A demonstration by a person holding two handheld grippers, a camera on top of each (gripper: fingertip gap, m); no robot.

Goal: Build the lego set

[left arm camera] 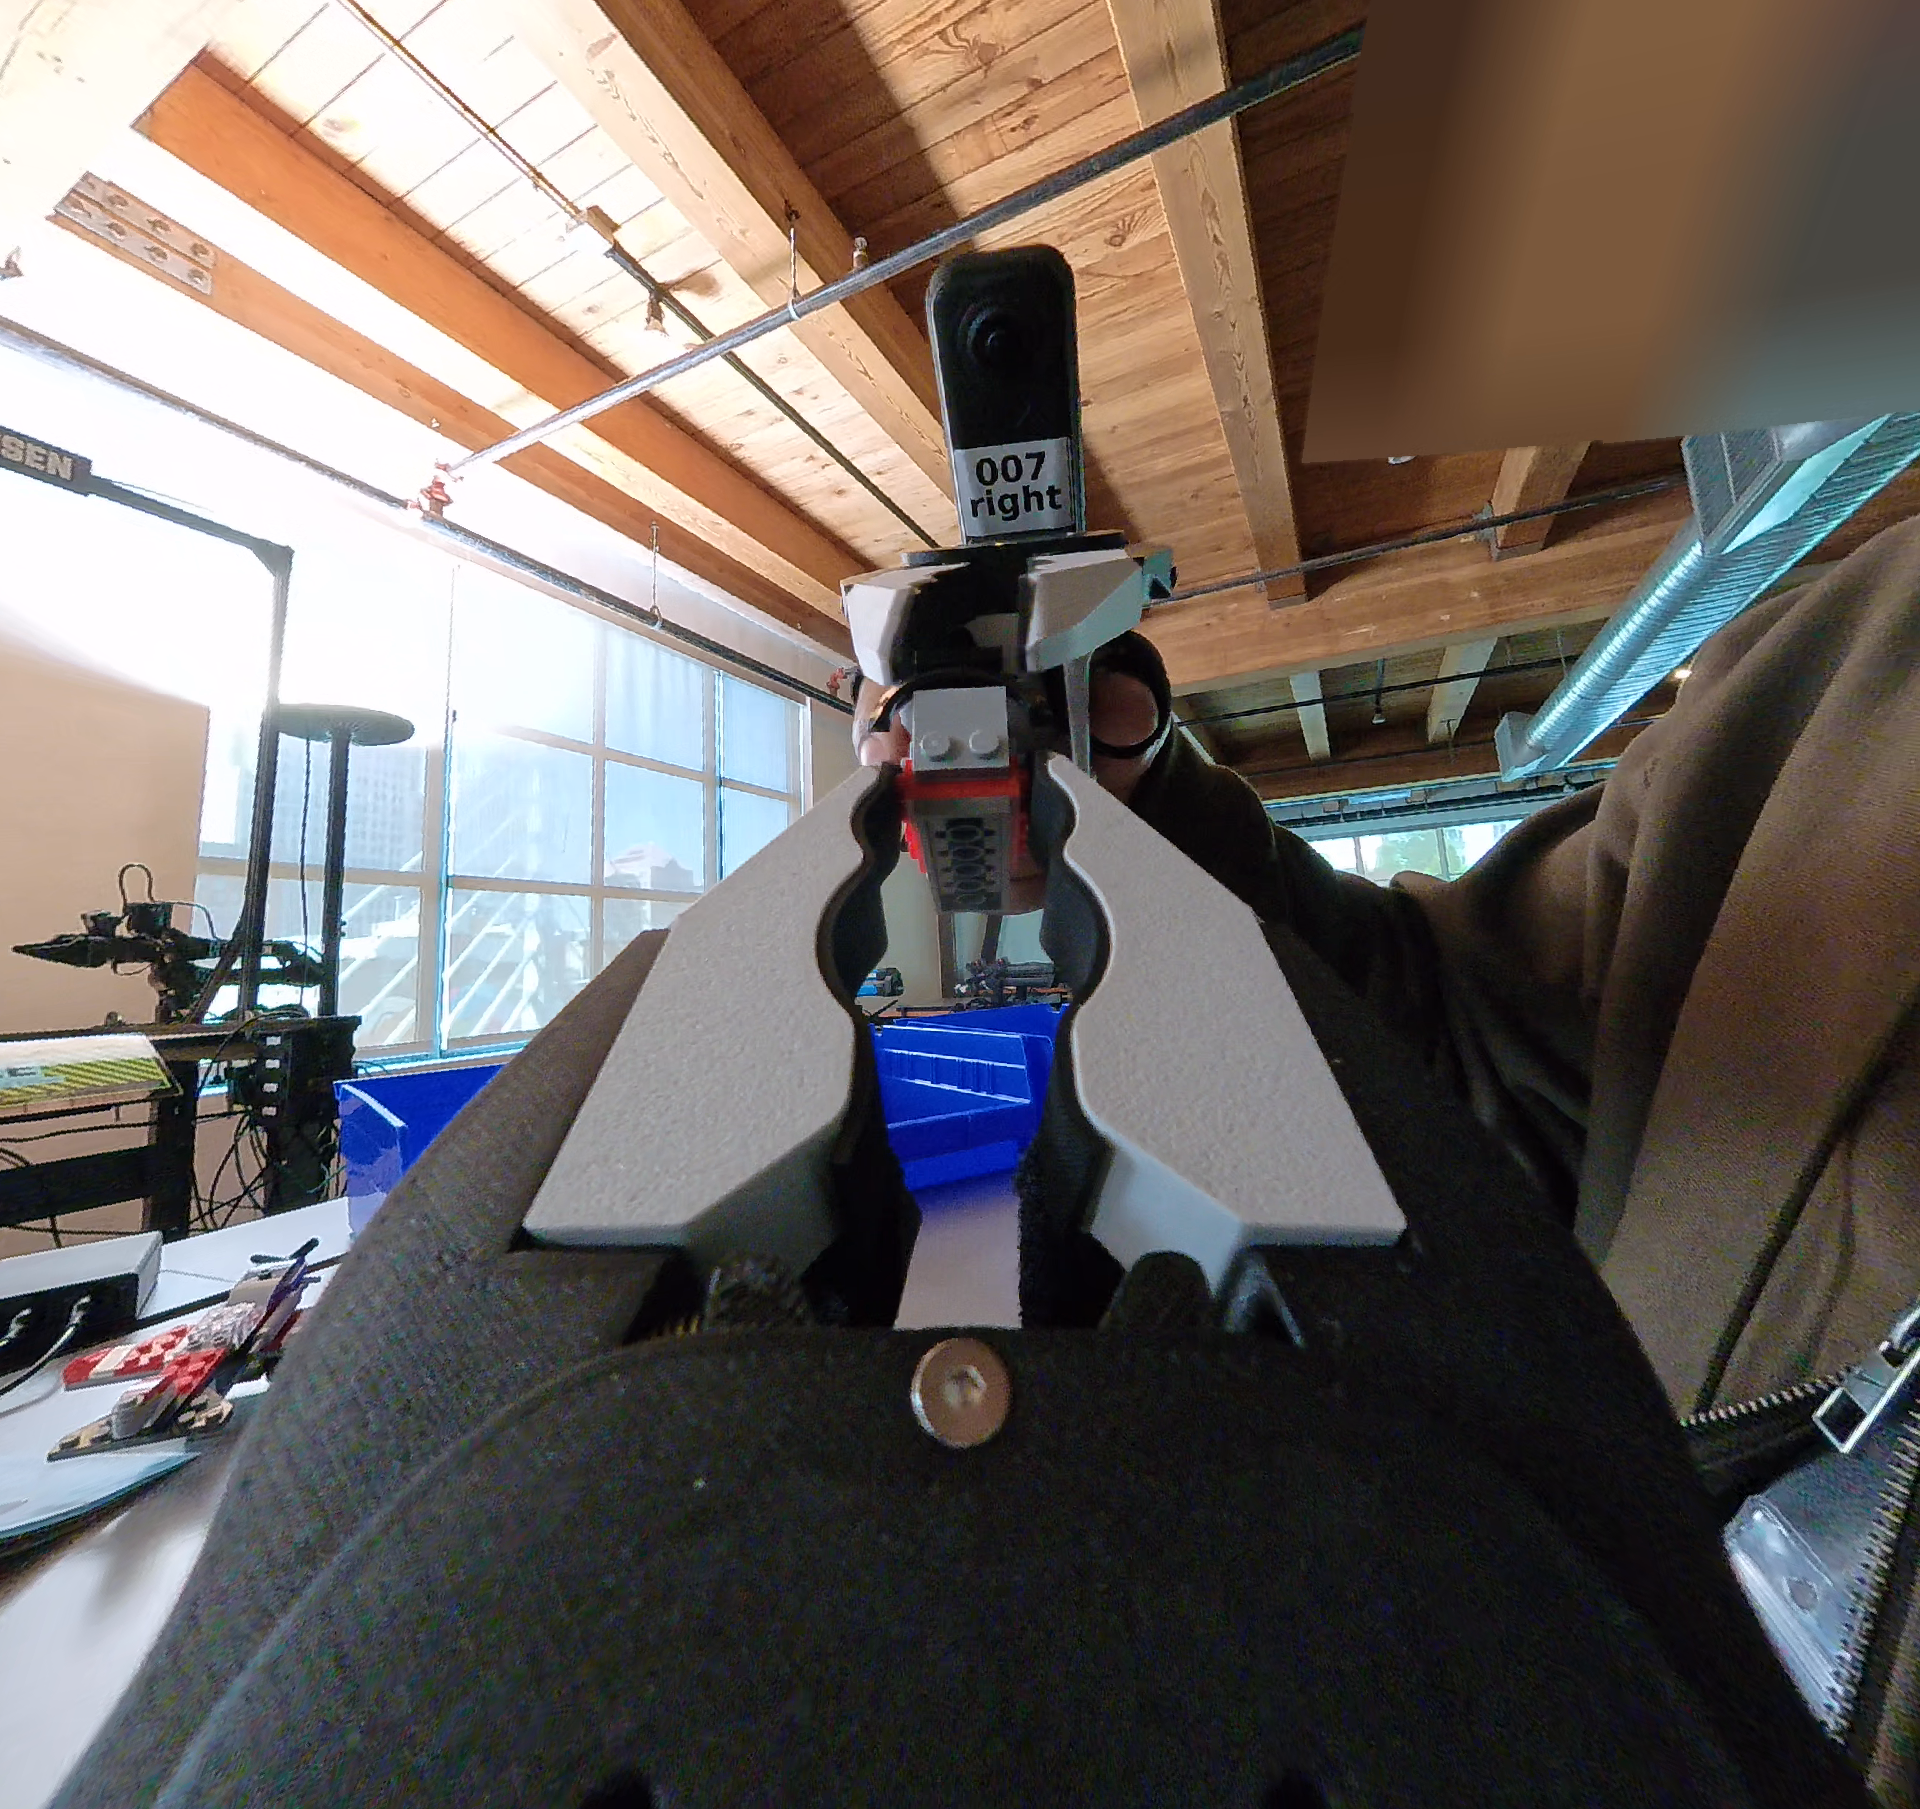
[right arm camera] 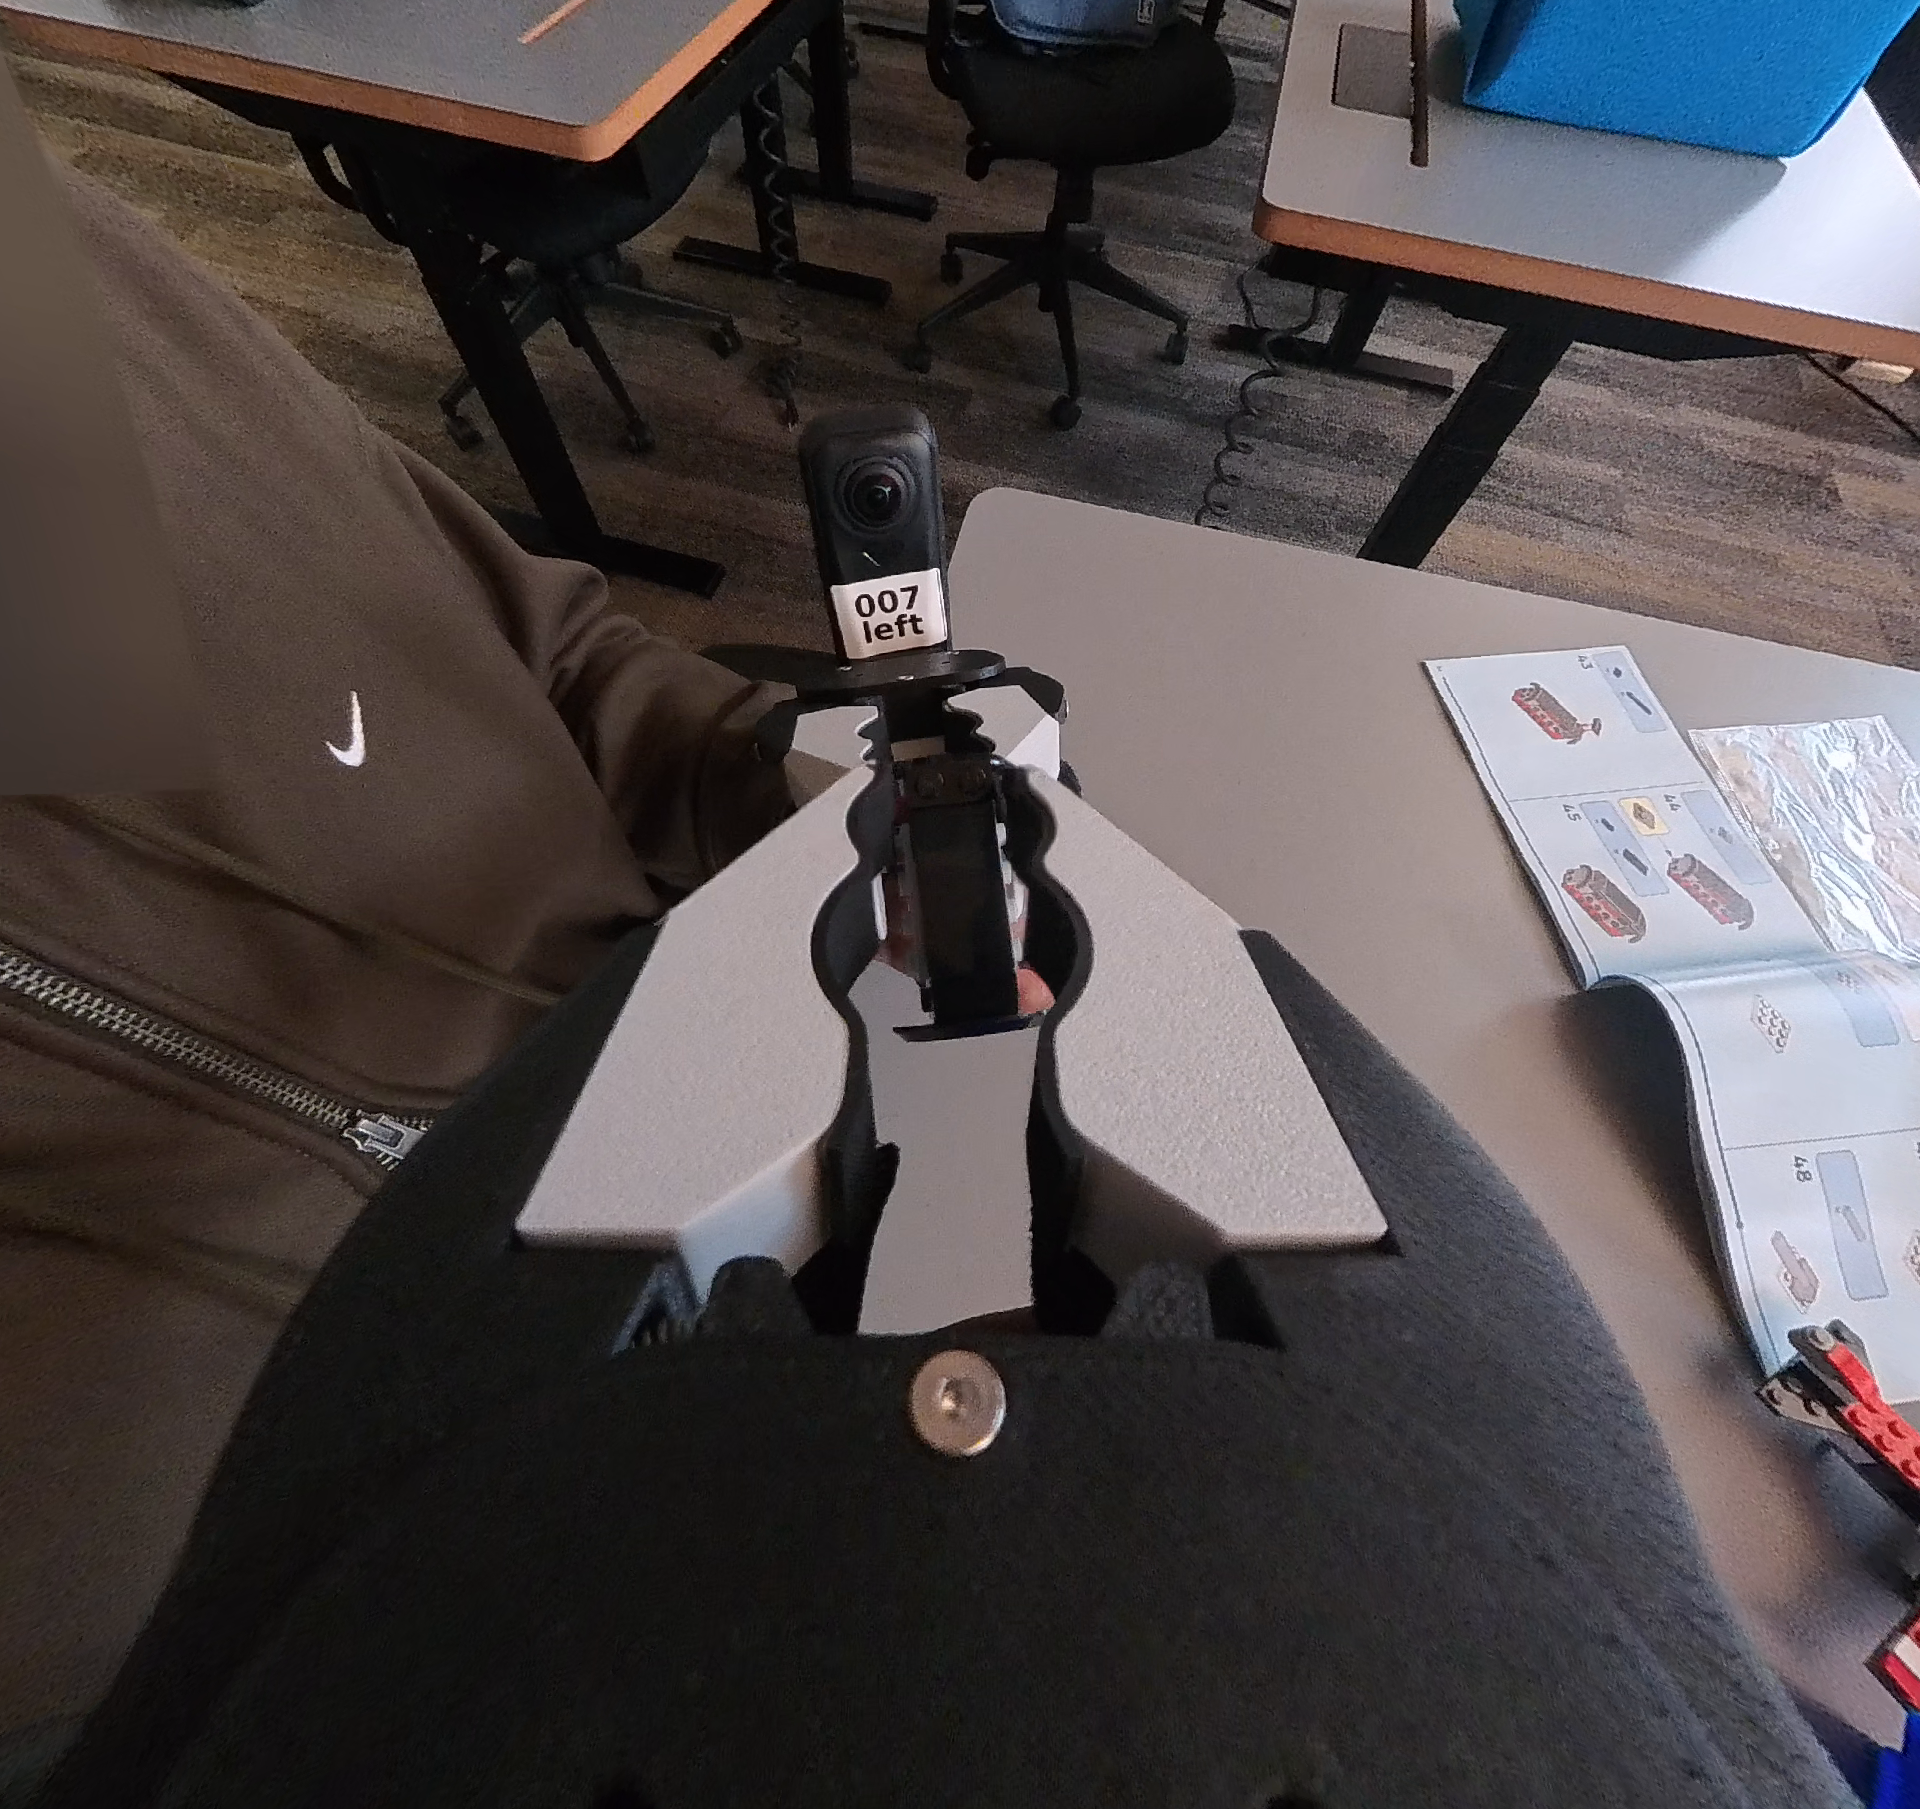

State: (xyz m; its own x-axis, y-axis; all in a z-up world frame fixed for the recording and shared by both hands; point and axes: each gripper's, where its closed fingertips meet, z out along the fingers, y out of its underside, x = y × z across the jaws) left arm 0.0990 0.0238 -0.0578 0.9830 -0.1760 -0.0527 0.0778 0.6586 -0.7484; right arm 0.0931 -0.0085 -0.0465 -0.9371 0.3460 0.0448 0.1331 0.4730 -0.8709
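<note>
Both our claws meet tip to tip on one small brick assembly [left arm camera: 961, 809], raised above the bench [right arm camera: 1299, 720]: left claw [left arm camera: 961, 803] and right claw [right arm camera: 951, 824] each pinch it. Beside the instruction booklet [right arm camera: 1621, 824], loose bricks [right arm camera: 1870, 1416] lie unattached.

My left camera sits just behind my left hand-held gripper [left arm camera: 961, 803] and tilts upward, toward the wooden plank ceiling [left arm camera: 935, 45] and the tall paned windows [left arm camera: 540, 824]. My right camera sits behind my right hand-held gripper [right arm camera: 951, 824], angled down at the grey bench [right arm camera: 1299, 720] and carpeted floor [right arm camera: 1039, 429]. They face each other at close range, sharing the small grey and red brick assembly [left arm camera: 971, 814] between both fingertips.
</note>
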